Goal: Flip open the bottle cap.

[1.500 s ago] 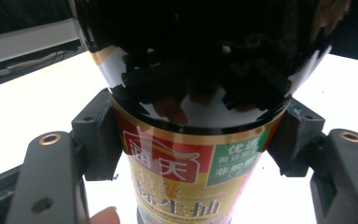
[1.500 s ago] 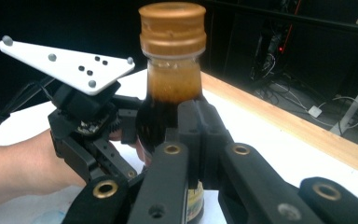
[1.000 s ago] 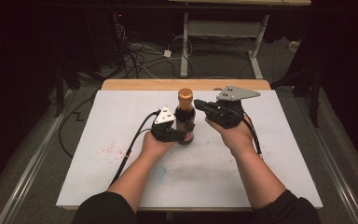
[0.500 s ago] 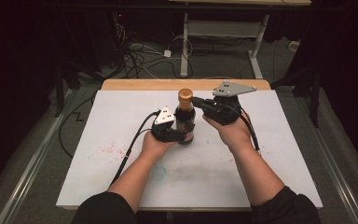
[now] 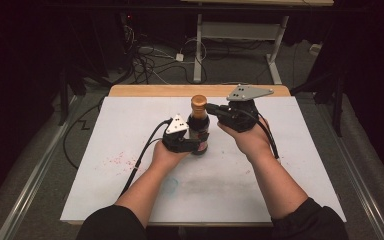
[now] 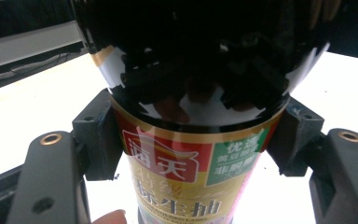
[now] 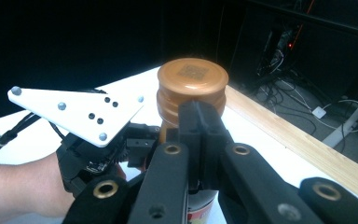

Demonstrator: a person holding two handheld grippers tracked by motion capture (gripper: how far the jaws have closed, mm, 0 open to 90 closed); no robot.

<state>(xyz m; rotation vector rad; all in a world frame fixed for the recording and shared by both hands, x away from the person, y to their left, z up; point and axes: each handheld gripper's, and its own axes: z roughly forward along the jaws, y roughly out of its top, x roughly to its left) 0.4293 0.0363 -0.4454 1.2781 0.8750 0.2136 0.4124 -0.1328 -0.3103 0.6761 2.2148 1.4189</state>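
A dark sauce bottle (image 5: 199,131) with a bronze cap (image 5: 198,102) stands upright on the white table top (image 5: 300,150). My left gripper (image 5: 196,145) is shut on the bottle's lower body. In the left gripper view its two pads (image 6: 98,135) press on either side of the red, green and gold label (image 6: 186,172). My right gripper (image 5: 210,107) comes in from the right at neck height. Its jaws are shut together with nothing between them. In the right gripper view its tips (image 7: 200,119) rest against the neck just under the cap (image 7: 192,79).
The table's wooden far edge (image 5: 145,90) lies behind the bottle. Faint red marks (image 5: 116,160) and a blue smudge (image 5: 170,186) stain the sheet. Cables (image 5: 150,55) and a desk frame (image 5: 240,30) stand on the floor beyond.
My right gripper has edged slightly up and away, bringing its tips nearer the cap. The left gripper and the bottle have not moved.
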